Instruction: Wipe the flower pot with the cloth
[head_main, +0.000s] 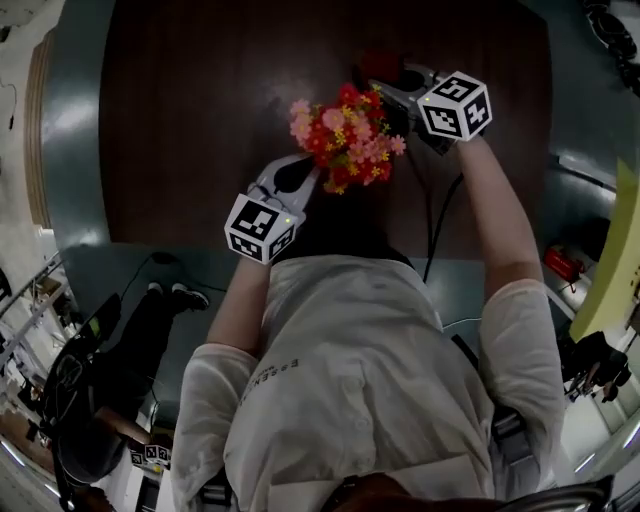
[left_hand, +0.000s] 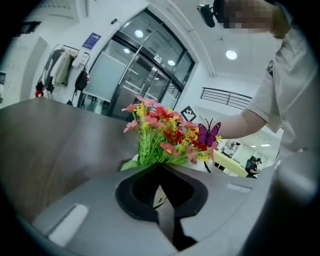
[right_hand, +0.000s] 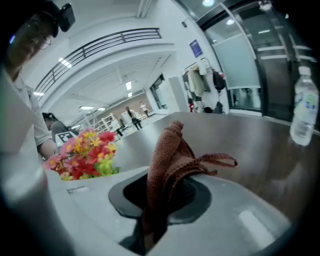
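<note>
A bunch of red, pink and yellow artificial flowers (head_main: 345, 140) fills the flower pot, which the blooms hide from above. My left gripper (head_main: 305, 178) sits at the bunch's near left side. In the left gripper view the jaws (left_hand: 162, 200) are shut on a thin white edge, apparently the pot's rim, right under the flowers (left_hand: 165, 132). My right gripper (head_main: 385, 85) is at the far right of the bunch, shut on a red-brown knitted cloth (right_hand: 170, 160) that sticks up out of the jaws (right_hand: 150, 220). The flowers (right_hand: 85, 152) lie to its left.
The pot stands on a dark wooden table (head_main: 200, 120). A clear water bottle (right_hand: 304, 107) stands at the right. Cables (head_main: 440, 220) hang past the table's near edge. Another person's legs and shoes (head_main: 170, 295) are on the floor at the left.
</note>
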